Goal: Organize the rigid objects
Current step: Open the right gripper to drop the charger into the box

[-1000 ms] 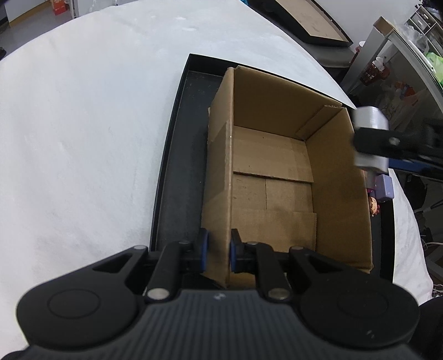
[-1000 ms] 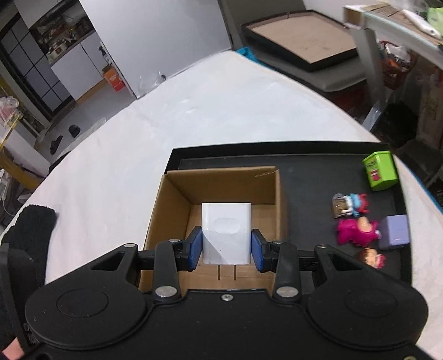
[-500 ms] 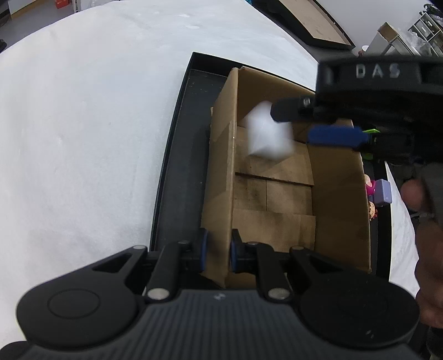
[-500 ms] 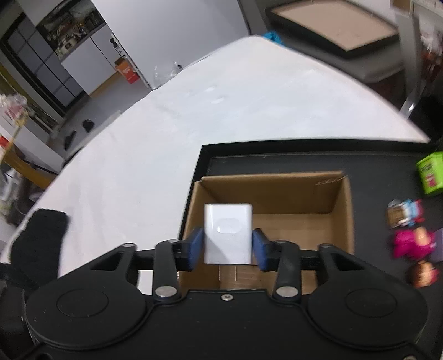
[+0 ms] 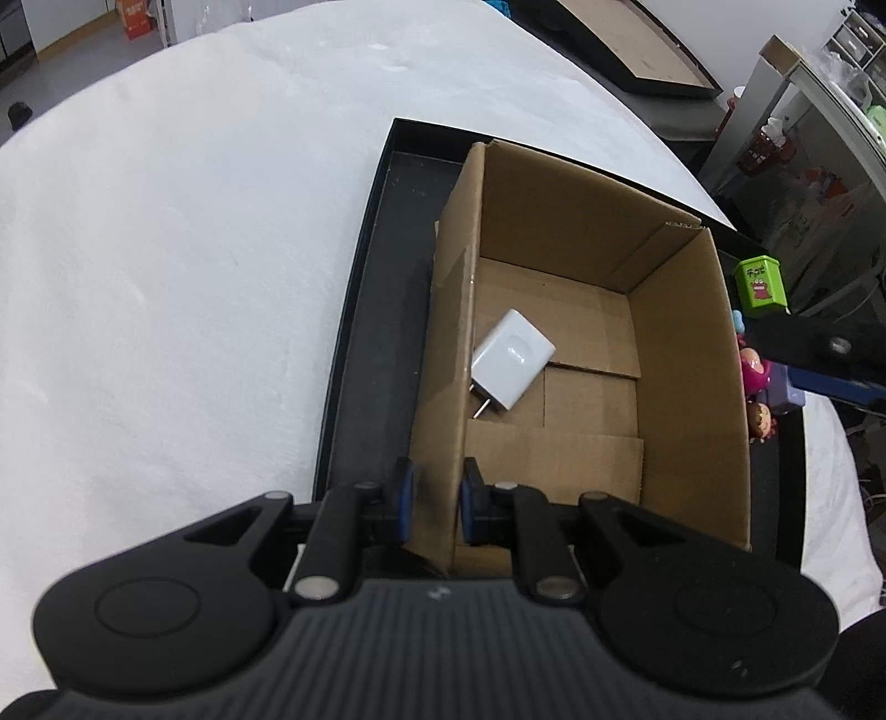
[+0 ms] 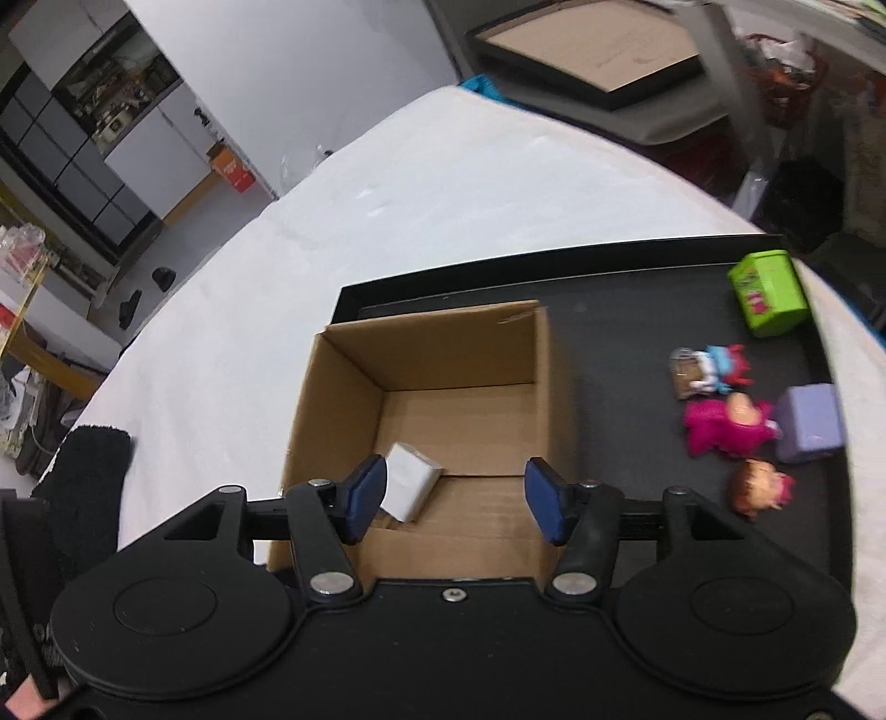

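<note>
An open cardboard box (image 5: pixel 686 387) (image 6: pixel 421 360) stands on a black tray (image 5: pixel 376 310) (image 6: pixel 620 310). A white plug charger (image 5: pixel 512 359) (image 6: pixel 408 487) lies on the box floor by its left wall. My left gripper (image 5: pixel 433 507) is shut on the box's near-left wall. My right gripper (image 6: pixel 454 501) is open and empty above the box's near edge. On the tray right of the box lie a green box (image 6: pixel 769 299) (image 5: pixel 760 285), a blue-haired figure (image 6: pixel 711 370), a pink figure (image 6: pixel 728 425), a purple cube (image 6: pixel 809 423) and a small doll head (image 6: pixel 761 488).
The tray sits on a white cloth-covered table (image 5: pixel 194 249) (image 6: pixel 443 194). A black fuzzy object (image 6: pixel 83 476) lies at the table's left edge. A framed board (image 6: pixel 598 50) leans beyond the table.
My right gripper opened and let go of the white charger, which dropped onto the box floor. The right gripper has pulled back. My left gripper still holds the box wall.
</note>
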Demonstrator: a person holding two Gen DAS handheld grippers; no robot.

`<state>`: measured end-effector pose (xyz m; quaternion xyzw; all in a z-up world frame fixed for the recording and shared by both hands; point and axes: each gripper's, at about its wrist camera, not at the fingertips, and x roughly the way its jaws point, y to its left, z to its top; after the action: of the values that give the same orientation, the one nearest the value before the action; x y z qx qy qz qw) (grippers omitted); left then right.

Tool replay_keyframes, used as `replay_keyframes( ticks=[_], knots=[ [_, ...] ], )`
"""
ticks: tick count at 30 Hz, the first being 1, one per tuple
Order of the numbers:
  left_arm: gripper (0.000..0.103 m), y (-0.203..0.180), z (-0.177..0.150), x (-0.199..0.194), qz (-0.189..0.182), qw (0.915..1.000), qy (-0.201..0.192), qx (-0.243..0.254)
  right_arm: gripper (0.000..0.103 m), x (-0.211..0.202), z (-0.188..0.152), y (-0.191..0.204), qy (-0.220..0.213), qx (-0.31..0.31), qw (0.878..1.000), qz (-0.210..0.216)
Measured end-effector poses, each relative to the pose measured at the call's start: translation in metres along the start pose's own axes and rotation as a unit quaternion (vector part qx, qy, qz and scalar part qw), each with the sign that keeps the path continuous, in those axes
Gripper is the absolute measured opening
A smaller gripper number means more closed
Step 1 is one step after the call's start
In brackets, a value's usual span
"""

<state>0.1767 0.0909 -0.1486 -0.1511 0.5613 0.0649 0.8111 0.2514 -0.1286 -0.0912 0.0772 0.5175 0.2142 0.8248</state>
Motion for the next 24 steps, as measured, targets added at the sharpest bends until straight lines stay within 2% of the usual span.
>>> replay_keyframes(
  ticks=[6,24],
  knots=[
    [0.015,-0.003,0.0,0.004,0.015,0.9999,0.004,0.006,0.056,-0.013,-0.006,-0.02,-0.015,-0.002,1.0,-0.021],
    [0.014,-0.014,-0.001,0.005,0.053,0.9984,-0.001,0.018,0.058,-0.023,-0.033,-0.076,-0.031,0.026,0.999,-0.031]
  ],
)
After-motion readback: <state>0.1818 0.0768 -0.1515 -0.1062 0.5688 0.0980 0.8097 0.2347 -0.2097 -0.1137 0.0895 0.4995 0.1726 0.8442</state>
